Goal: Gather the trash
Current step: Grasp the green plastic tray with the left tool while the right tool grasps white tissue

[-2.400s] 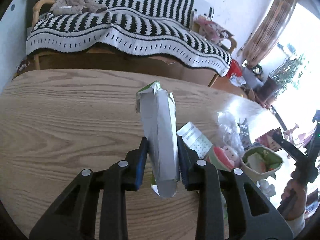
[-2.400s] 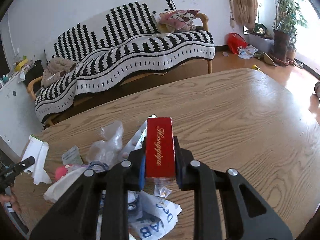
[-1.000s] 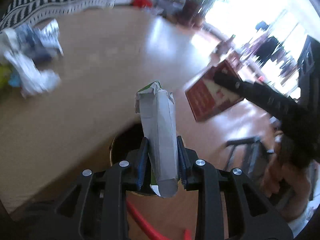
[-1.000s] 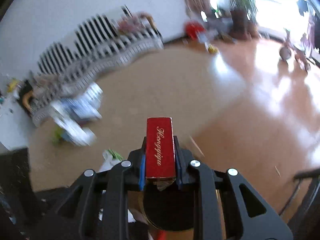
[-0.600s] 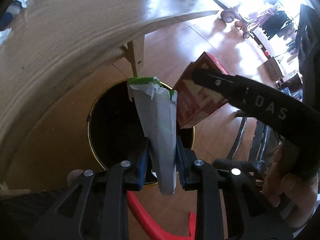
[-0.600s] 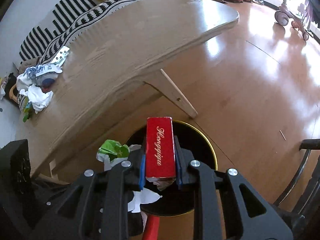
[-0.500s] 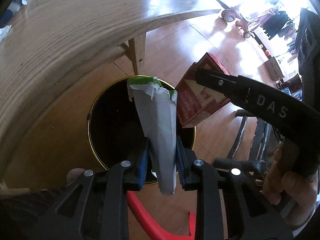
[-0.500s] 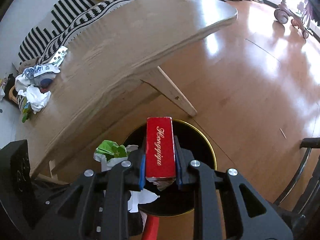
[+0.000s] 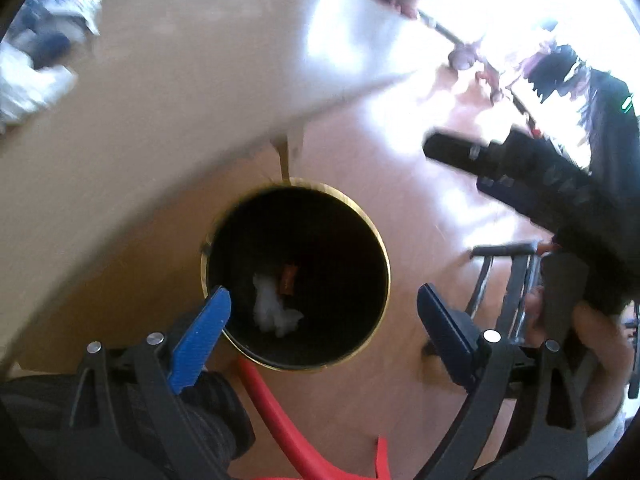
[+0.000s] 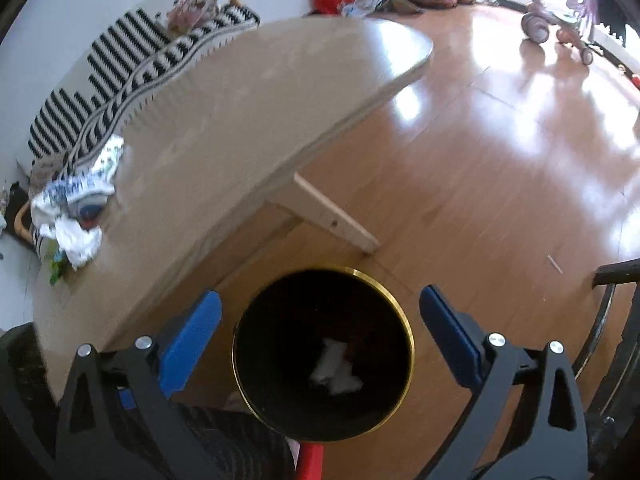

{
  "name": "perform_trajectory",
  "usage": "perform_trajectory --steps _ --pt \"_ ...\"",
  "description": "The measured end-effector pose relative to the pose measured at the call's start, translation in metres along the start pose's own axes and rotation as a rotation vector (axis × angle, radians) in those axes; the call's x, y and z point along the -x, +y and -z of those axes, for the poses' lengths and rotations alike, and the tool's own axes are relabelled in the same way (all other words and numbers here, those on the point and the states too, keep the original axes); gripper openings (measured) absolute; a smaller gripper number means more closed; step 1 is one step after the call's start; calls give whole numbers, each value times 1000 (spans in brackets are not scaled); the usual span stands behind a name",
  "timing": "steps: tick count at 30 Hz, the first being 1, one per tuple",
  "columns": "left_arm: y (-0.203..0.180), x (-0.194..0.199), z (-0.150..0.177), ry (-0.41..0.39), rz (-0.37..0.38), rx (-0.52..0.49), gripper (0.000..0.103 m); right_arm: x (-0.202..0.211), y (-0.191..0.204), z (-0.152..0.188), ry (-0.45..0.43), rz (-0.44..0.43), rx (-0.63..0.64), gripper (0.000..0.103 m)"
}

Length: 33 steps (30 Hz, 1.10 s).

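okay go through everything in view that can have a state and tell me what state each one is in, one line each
Left gripper: jaws opening, nothing between them.
Right gripper: jaws opening, nothing between them.
Bin: upright on the floor, uncovered, white paper and a red box lying inside.
Table: a trash pile lies at its far end.

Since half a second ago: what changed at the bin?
Both grips let go. The left gripper dropped the white and green carton, the right gripper the red box; both sets of jaws are opening with nothing between them. A white piece and a red piece now lie inside the gold-rimmed bin. Unchanged: bin beside the table leg, trash pile on the table.
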<state>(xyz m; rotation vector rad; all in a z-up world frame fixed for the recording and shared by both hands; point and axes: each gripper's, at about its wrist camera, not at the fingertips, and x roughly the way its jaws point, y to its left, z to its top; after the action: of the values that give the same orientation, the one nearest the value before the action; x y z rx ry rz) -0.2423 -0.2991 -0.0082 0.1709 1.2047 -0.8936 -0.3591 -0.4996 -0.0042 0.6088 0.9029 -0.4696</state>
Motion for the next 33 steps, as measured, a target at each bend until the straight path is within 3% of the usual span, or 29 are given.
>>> perform_trajectory --steps 3,6,9,12,16,26,30,33 --pt "21 53 -12 -153 -41 29 92 17 11 -5 -93 42 52 96" --pt "68 108 -24 -293 -160 125 97 29 39 -7 -157 53 146 96" --pt "136 154 -27 -358 -355 233 97 36 75 -13 -209 5 207 96" --pt "200 173 -21 -376 -475 357 97 36 121 -17 -250 -75 286 96" --pt "252 174 -24 -328 -504 429 97 6 199 -14 -204 -157 458 96" --pt "292 127 -56 -236 -523 427 97 -70 295 13 -46 -191 735 96" --pt "309 110 -64 -211 -546 426 97 -102 308 12 6 -156 772 96" --pt "314 107 -66 -234 -595 396 97 -113 311 4 -8 -167 756 97"
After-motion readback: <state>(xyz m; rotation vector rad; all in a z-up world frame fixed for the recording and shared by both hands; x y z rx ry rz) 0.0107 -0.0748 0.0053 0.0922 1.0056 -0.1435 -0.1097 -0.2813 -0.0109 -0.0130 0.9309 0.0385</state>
